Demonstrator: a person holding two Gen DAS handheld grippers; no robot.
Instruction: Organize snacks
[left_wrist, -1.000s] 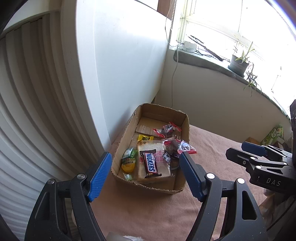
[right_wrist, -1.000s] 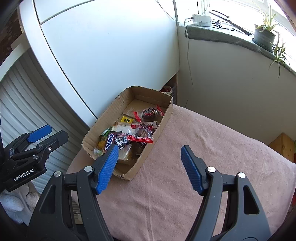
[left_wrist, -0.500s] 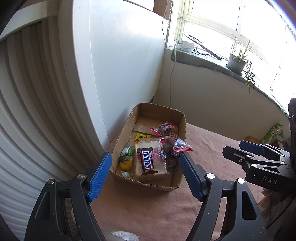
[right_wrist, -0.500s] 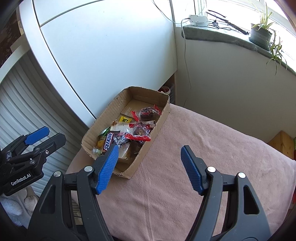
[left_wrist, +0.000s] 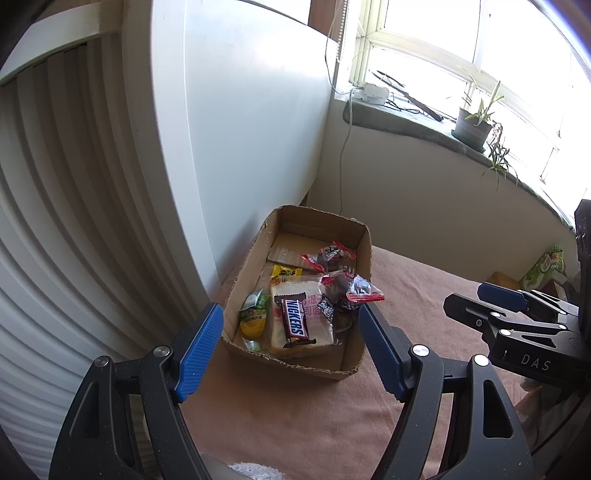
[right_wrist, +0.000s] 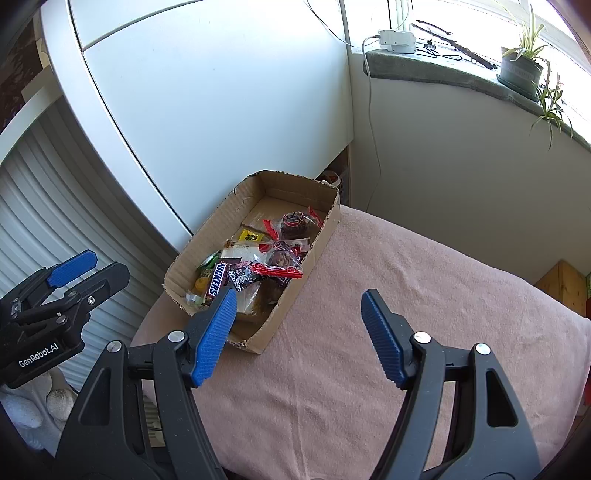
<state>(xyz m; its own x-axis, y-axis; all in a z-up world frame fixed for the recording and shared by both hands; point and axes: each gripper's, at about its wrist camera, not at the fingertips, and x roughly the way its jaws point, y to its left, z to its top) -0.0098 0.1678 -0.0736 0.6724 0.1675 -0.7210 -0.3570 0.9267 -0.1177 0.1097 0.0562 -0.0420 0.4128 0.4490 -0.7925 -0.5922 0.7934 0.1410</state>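
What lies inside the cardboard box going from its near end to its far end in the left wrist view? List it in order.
Snickers bar on the wrapped bread slice → small yellow packet → dark snack in a red-edged clear wrapper → bare floor of the cardboard box.

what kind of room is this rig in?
Likely a home room, maybe a bedroom: a pink blanket covers a soft surface, a potted plant sits on the windowsill, and a cardboard box holds snacks.
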